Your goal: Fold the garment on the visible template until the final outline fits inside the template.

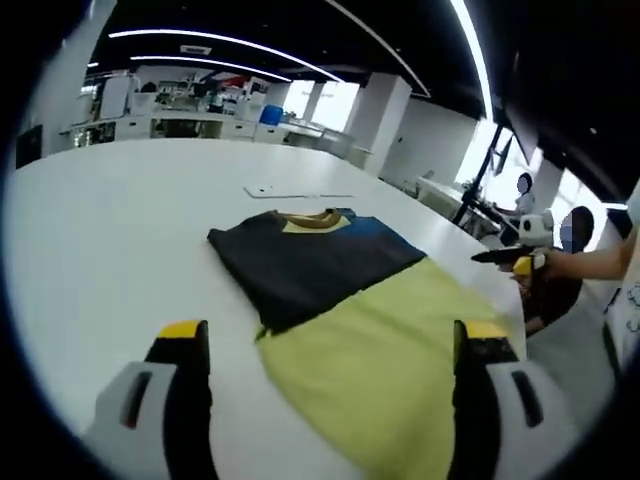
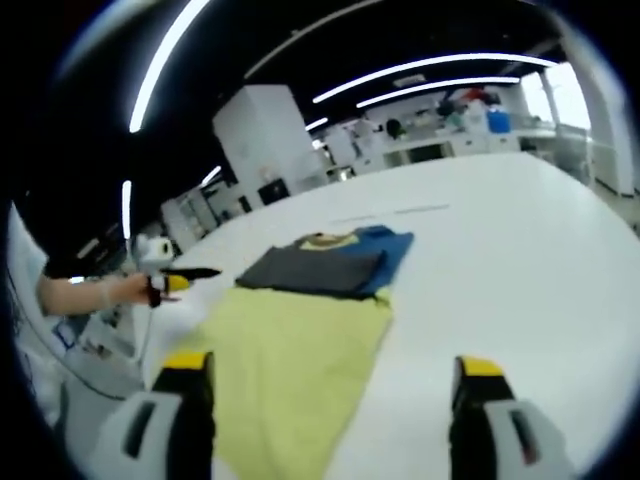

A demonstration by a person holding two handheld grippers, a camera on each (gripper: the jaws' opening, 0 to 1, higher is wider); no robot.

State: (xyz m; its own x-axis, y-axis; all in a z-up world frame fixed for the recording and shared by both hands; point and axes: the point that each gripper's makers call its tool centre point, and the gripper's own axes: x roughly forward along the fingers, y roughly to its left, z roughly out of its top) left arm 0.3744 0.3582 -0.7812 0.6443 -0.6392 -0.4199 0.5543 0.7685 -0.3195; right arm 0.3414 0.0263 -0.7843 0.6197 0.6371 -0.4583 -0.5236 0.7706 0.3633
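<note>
A folded garment (image 1: 310, 265), dark grey with a blue part and a yellow collar at its far end, lies on the white table (image 1: 110, 230). Its near end overlaps a yellow-green template sheet (image 1: 390, 350). My left gripper (image 1: 335, 335) is open, low over the table, with the sheet's near part between its yellow-tipped jaws. My right gripper (image 1: 505, 257) is held by a hand off the table's right edge. In the right gripper view the garment (image 2: 320, 265) and the sheet (image 2: 290, 360) lie ahead. The right gripper (image 2: 335, 365) is open and holds nothing. The left gripper (image 2: 185, 275) is at the far left.
A thin white strip (image 1: 300, 190) lies on the table beyond the garment. The table's right edge (image 1: 480, 275) runs close to the sheet. A person's arm (image 1: 600, 262) reaches in from the right. Desks and shelves (image 1: 190, 120) stand far behind.
</note>
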